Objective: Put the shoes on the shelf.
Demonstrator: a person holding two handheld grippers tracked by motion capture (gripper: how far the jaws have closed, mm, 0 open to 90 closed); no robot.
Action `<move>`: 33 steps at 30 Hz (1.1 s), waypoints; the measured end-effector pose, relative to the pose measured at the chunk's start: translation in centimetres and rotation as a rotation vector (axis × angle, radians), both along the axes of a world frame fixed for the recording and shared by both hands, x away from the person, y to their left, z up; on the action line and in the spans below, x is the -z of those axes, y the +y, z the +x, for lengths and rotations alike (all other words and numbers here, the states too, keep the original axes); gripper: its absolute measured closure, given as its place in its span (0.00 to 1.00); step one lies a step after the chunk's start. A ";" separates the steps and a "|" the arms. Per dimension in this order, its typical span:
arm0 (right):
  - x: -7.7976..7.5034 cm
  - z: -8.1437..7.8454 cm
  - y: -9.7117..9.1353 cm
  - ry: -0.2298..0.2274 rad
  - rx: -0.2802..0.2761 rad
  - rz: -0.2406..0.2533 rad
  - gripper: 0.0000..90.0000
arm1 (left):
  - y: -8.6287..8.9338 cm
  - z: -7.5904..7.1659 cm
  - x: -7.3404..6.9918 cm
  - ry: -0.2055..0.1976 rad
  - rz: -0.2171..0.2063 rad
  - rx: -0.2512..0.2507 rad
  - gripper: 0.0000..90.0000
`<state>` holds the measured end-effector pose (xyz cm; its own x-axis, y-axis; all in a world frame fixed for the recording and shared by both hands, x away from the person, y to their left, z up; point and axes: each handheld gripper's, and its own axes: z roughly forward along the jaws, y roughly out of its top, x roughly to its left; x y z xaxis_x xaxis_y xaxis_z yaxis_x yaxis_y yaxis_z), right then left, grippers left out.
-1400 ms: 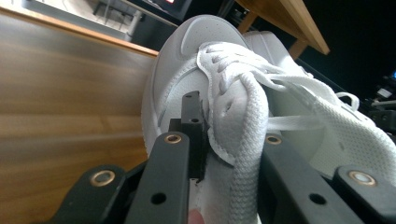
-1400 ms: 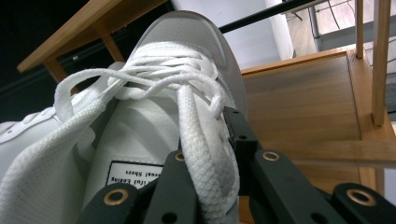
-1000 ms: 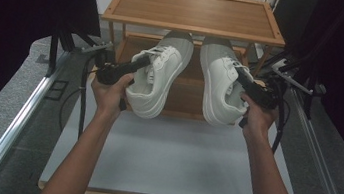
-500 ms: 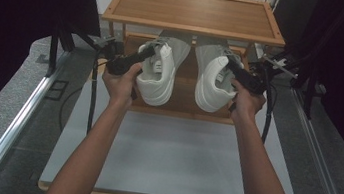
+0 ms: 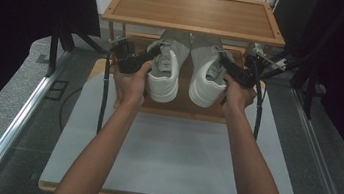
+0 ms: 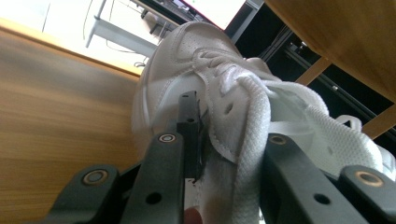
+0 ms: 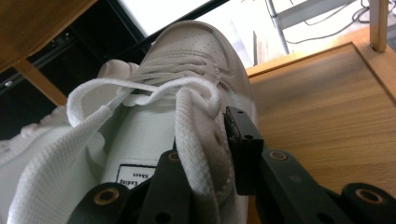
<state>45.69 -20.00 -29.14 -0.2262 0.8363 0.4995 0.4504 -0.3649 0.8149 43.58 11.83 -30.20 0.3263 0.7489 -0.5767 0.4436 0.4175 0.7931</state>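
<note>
The left tool (image 5: 140,63) has one jaw inside the left shoe (image 5: 164,68) and one outside its wall; its jaws have just been opening but still grip the collar. The right tool (image 5: 227,74) holds the right shoe (image 5: 207,74) likewise, jaws also easing apart. Both shoes sit on the rack's lower shelf (image 5: 179,105), toes pointing away under the top shelf (image 5: 195,10).

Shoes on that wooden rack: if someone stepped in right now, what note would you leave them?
Left gripper: jaws astride the side wall of the left shoe; they have just been opening, so the hold is loosening.
Right gripper: the same on the right shoe.
Both shoes sit side by side on the lower shelf of the rack, toes inward, heels toward the person.
Done: shoes shelved.
Left: open fully, draw both grippers back.
</note>
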 end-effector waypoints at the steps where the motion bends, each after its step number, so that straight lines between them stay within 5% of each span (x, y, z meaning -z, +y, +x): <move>1: 0.0 0.2 0.0 0.001 0.008 0.013 0.87 | -0.1 0.1 0.1 0.004 0.000 -0.003 0.84; 2: 0.0 0.3 0.1 0.007 0.016 0.045 0.84 | -0.3 0.4 0.4 0.018 -0.016 0.004 0.82; 8: 0.0 0.6 1.2 -0.022 -0.021 0.020 0.67 | -0.9 1.0 0.7 0.035 -0.077 0.037 0.65; 9: 0.0 0.7 1.7 -0.028 -0.034 0.024 0.60 | -0.9 1.1 0.6 0.015 -0.108 0.070 0.55; 12: 0.0 0.6 1.7 -0.043 -0.038 0.035 0.53 | -0.5 0.9 0.2 -0.011 -0.136 0.084 0.53; 15: -0.5 0.1 1.3 -0.092 -0.058 0.062 0.50 | 0.2 0.5 -0.1 -0.017 -0.093 0.119 0.49; 21: -0.6 -1.7 0.6 -0.128 -0.087 0.029 0.53 | 1.2 -1.0 -0.1 -0.044 -0.048 0.132 0.55; 26: -0.6 -3.8 -0.8 -0.153 -0.114 -0.014 0.69 | 2.6 -3.4 -0.4 -0.082 -0.020 0.130 0.75; 33: -0.4 -7.8 -2.3 -0.180 -0.232 -0.111 0.89 | 3.1 -7.7 -0.3 -0.131 0.141 0.211 0.91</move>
